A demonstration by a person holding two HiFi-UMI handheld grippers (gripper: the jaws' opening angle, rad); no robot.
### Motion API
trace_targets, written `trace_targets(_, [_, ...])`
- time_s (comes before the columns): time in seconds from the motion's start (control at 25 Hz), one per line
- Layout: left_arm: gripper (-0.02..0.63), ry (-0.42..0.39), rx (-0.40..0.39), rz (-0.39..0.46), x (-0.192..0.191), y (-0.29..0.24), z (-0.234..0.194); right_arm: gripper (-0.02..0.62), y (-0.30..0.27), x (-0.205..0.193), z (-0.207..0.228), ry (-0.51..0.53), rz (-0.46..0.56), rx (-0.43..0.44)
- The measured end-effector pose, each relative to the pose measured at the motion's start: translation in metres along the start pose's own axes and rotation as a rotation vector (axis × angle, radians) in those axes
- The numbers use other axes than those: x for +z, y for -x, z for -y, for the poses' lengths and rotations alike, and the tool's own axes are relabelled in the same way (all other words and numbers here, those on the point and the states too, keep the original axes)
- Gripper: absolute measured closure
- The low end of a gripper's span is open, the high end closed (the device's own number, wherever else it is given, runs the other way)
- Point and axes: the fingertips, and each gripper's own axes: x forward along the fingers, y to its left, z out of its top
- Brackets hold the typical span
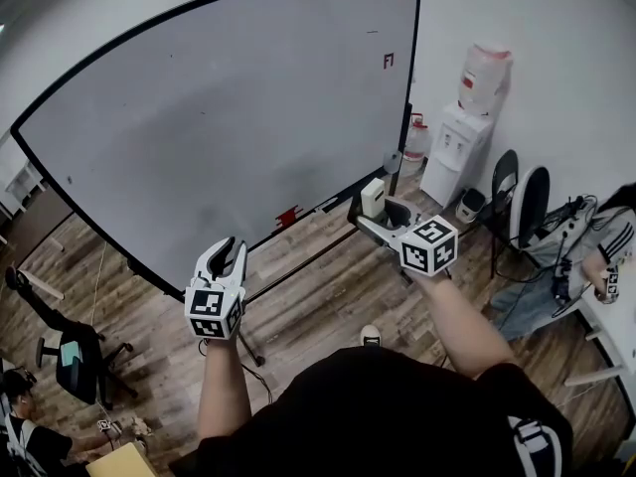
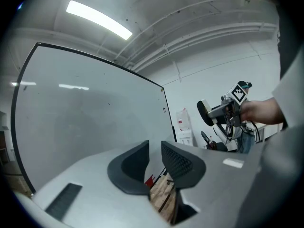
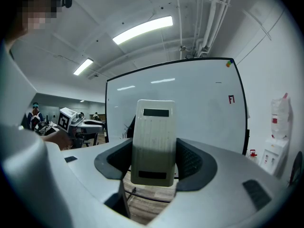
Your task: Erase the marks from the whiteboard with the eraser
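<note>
- While the whiteboard [image 1: 229, 117] stands straight ahead on the wooden floor [image 1: 328, 296], both grippers are held up in front of it, neither one touching its surface.
- Over on the right, the right gripper [image 1: 376, 212] is clamped on the eraser [image 1: 373, 198]. In the right gripper view the pale block stands upright between the two dark jaws, pinched on both sides, with its top well above them.
- That puts the eraser low, near the board's bottom right corner in the head view, and off the board.
- On to the left gripper [image 1: 225, 256]: its jaws are drawn close with just a narrow slit between them, and nothing sits in that slit, only floor showing through.
- Up on the board, there's a small red mark [image 1: 389, 61] near the right edge, high up, well above the eraser.
- A short dark dash [image 1: 373, 32] sits just above and to the left of it.
- Most of the remaining surface looks plain grey-white, with faint smudging.
- Beyond the board's right edge, a white water dispenser [image 1: 459, 147] stands against the wall.
</note>
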Motion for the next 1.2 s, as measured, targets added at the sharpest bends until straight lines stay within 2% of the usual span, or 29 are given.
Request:
trace_targets(0.2, [0.517, -0.014, -0.011, 0.001, -0.02, 0.022, 0.001, 0.341, 0.004, -0.014, -0.021, 0.007, 0.015, -0.017])
trace_targets(0.4, [0.517, -0.014, -0.016, -0.018, -0.005, -0.019, 0.006, 0.341, -0.001, -0.009, 0.025, -0.016, -0.002, -0.025])
trace_targets(1.2, [0.517, -0.012, 0.004, -0.035, 0.002, -0.077, -0.005, 0.341, -0.032, 0.0, 0.086, -0.016, -0.013, -0.015])
